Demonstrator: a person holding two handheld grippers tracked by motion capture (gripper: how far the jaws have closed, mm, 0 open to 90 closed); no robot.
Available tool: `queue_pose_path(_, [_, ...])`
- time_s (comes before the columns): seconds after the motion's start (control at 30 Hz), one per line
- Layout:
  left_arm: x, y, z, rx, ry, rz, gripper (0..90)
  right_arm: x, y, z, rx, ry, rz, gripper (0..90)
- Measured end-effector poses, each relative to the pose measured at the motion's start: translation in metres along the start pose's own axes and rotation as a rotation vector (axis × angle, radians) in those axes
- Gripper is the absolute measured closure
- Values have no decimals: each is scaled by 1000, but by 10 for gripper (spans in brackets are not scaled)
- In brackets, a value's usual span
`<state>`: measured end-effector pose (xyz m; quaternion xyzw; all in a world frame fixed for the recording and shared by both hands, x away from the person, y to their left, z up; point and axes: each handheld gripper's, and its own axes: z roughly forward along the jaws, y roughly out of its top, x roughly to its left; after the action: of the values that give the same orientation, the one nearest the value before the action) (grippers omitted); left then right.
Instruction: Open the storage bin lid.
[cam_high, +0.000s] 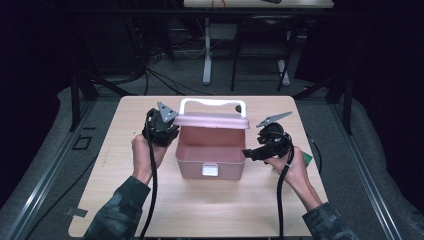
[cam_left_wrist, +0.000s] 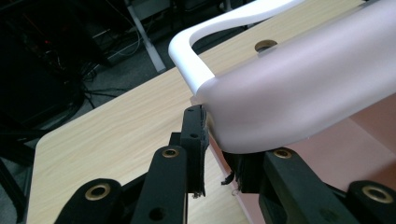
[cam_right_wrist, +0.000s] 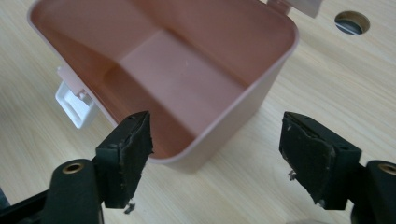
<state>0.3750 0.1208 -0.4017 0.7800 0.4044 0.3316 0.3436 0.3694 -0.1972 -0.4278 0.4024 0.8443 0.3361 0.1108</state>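
A light wooden table (cam_high: 200, 210) carries a pink plastic box (cam_high: 210, 157) at its middle, sitting open with its empty inside showing. The box's pink lid (cam_high: 212, 121) stands raised along the far edge of the box, and a white carrying handle (cam_high: 212, 102) arches up from the lid on the far side. On the near wall of the box a small white latch (cam_high: 210, 170) hangs at the centre. The left gripper (cam_high: 165, 131) sits at the left end of the lid, held by the person's left hand (cam_high: 142, 155); in the left gripper view its jaws are clamped on the rounded left corner of the lid, one pad on the outer face and the other under the lid's inner side. The right gripper (cam_high: 248, 153) is just beside the right wall of the box, held in the right hand (cam_high: 295, 167), with its jaws apart. In the right gripper view the two black pads (cam_right_wrist: 128, 154) stand wide, with the near right corner of the box rim between them and not touching either pad.
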Motion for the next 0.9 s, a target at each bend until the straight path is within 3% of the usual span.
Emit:
queue_pose_path(0.13, [1, 0, 0, 0, 1, 2, 775, 5, -2, 8, -29, 8, -4, 308])
queue_pose_path(0.33, [1, -1, 1, 3, -1, 7, 774, 8, -6, 19, -66, 0, 32, 430])
queue_pose_path(0.43, [1, -2, 1, -6, -3, 1, 772, 12, -9, 27, -60, -19, 4, 475])
queue_pose_path(0.53, [1, -3, 1, -6, -6, 3, 772, 17, -11, 31, -40, -54, -19, 481])
queue_pose_path(0.7, [1, -4, 1, -7, -5, 3, 774, 17, -17, 32, -43, -71, -9, 467])
queue_pose_path(0.77, [1, -4, 1, -7, -7, 8, 774, 16, -19, 31, -38, -98, -13, 444])
queue_pose_path(0.9, [2, -4, 1, -14, -11, 13, 770, 11, -22, 34, -38, -75, 24, 385])
